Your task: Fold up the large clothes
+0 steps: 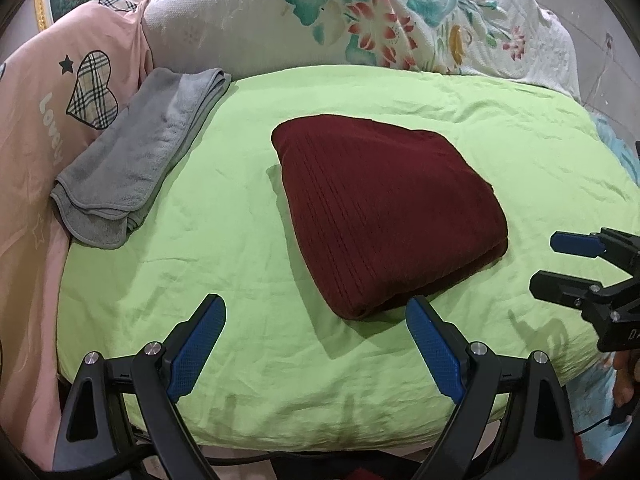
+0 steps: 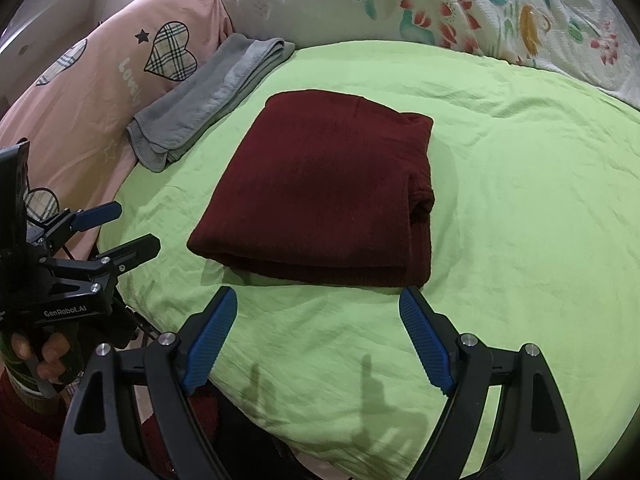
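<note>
A dark red knitted garment (image 1: pixel 384 212) lies folded into a thick rectangle on the light green sheet (image 1: pixel 240 264); it also shows in the right wrist view (image 2: pixel 324 188). My left gripper (image 1: pixel 316 312) is open and empty, just short of the garment's near edge. My right gripper (image 2: pixel 318 300) is open and empty, also just short of the near edge. The right gripper shows at the right edge of the left wrist view (image 1: pixel 548 264), and the left gripper shows at the left of the right wrist view (image 2: pixel 138 228). Neither touches the garment.
A folded grey towel (image 1: pixel 132 160) lies at the sheet's far left, also in the right wrist view (image 2: pixel 208 96). A pink cover with plaid hearts (image 1: pixel 48 120) lies to the left. A floral quilt (image 1: pixel 380 16) is bunched behind. The sheet's edge drops off near me.
</note>
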{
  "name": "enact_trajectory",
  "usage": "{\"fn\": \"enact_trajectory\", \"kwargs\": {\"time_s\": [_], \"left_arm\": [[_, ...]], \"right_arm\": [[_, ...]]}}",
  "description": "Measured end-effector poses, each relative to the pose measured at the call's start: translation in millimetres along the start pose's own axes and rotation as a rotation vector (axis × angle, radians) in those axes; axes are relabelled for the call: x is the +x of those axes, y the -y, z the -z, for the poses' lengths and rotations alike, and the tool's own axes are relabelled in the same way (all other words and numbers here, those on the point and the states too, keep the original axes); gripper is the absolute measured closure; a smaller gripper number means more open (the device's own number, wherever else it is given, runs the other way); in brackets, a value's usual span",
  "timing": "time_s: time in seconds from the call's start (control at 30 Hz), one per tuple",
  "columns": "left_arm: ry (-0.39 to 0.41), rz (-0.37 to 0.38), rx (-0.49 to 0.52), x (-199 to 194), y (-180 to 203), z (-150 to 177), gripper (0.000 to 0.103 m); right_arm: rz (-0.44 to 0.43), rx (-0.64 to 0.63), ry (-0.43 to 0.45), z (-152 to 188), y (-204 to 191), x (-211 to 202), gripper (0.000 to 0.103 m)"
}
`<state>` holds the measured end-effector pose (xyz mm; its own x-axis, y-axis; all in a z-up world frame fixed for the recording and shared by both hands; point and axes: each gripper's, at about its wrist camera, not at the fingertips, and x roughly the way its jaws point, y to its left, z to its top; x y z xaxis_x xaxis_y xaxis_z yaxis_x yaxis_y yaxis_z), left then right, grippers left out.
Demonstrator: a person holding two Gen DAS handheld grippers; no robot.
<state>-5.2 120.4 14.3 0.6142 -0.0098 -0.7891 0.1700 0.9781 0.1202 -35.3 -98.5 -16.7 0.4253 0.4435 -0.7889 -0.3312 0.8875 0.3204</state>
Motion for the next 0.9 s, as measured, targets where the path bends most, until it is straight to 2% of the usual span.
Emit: {"fn": "enact_trajectory", "kwargs": {"time_s": [0.9], "left_arm": [[0.018,0.002,-0.011,-1.3,-0.3,-6.0,0.011]], "right_arm": [[-0.017,-0.019,0.000,-3.1,-5.0,5.2,0.020]]}}
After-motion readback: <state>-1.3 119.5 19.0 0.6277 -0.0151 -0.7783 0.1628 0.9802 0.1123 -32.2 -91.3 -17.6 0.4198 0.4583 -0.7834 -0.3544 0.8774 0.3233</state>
